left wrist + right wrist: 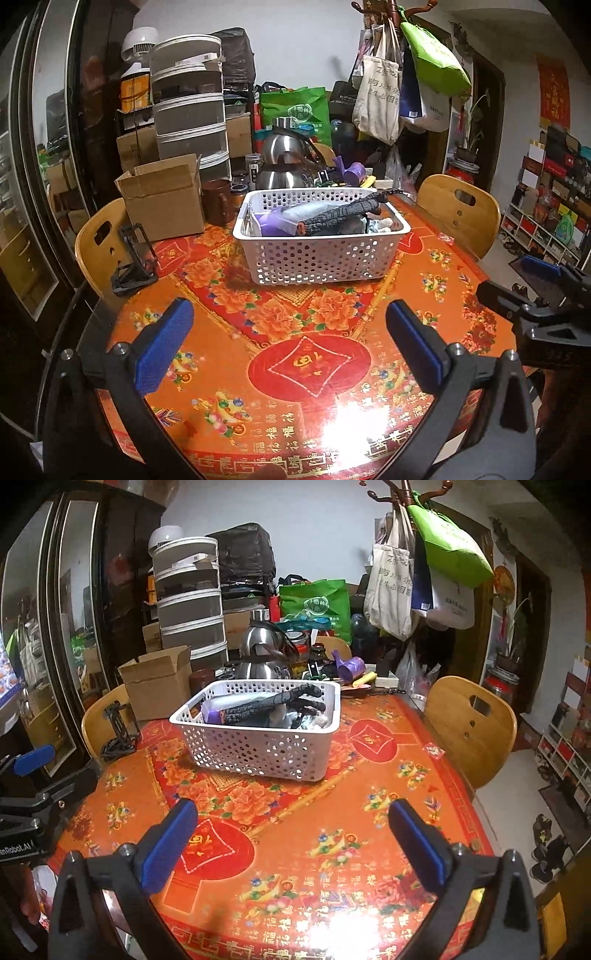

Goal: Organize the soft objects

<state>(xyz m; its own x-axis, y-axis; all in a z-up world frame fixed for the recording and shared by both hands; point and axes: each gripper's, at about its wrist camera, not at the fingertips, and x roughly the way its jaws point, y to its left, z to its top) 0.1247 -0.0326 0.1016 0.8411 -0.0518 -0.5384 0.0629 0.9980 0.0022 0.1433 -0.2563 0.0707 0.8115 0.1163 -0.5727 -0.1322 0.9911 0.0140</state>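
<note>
A white perforated basket [321, 258] [258, 749] stands on the red and orange flowered tablecloth [306, 354] [295, 849]. Inside it lie soft items: a dark grey knitted glove [340, 218] [273, 701], a purple piece [273, 223] [213, 715] and pale cloth. My left gripper [290, 332] hangs open over the near part of the table, well short of the basket, with nothing between its blue pads. My right gripper [291, 830] is likewise open and empty, nearer the table's front. Each gripper shows at the edge of the other's view.
A cardboard box [162, 199], a brown mug [218, 201], steel kettles [284, 158] and a purple cup [354, 173] crowd the table's far side. Wooden chairs [458, 210] [99, 240] stand right and left. A black folding stand [133, 258] sits at the left edge.
</note>
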